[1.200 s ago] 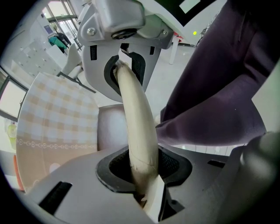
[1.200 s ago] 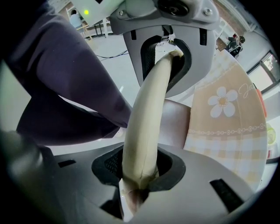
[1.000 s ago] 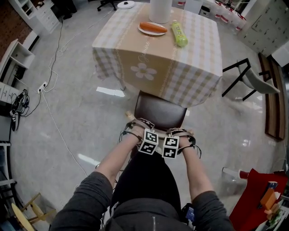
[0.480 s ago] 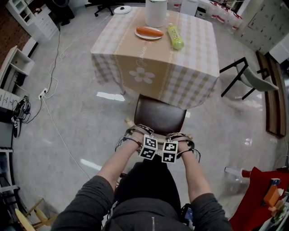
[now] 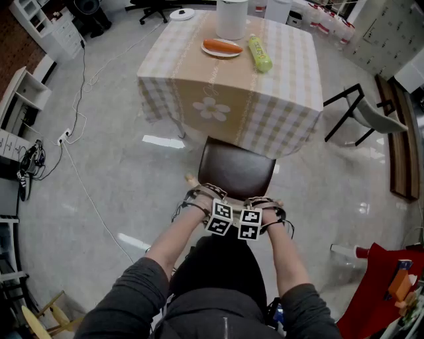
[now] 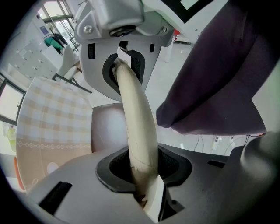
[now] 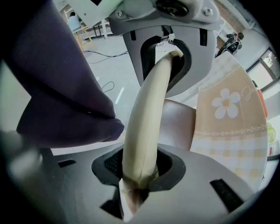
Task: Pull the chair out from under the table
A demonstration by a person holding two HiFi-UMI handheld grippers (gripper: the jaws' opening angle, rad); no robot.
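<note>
A chair with a dark brown seat (image 5: 237, 169) stands at the near edge of a table under a checked cloth (image 5: 285, 112); the cloth's hem overlaps the far end of the seat. The chair's cream back rail (image 6: 135, 127) runs between the jaws of both grippers. My left gripper (image 5: 207, 200) is shut on the rail's left part, and my right gripper (image 5: 266, 208) is shut on its right part (image 7: 146, 118). Both point down, side by side, just in front of the person's dark-clothed legs. The rail's left end (image 5: 191, 179) sticks out beside the left gripper.
On the table are a plate with an orange carrot-like item (image 5: 222, 47), a green bottle (image 5: 260, 53) and a white cylinder (image 5: 232, 16). A black-legged chair (image 5: 361, 116) stands at right. Cables (image 5: 79, 132) trail on the glossy floor at left; red clutter (image 5: 377, 291) sits at bottom right.
Both grippers and the chair have come slightly toward the person, away from the table; a little more of the seat shows. The grips are unchanged.
</note>
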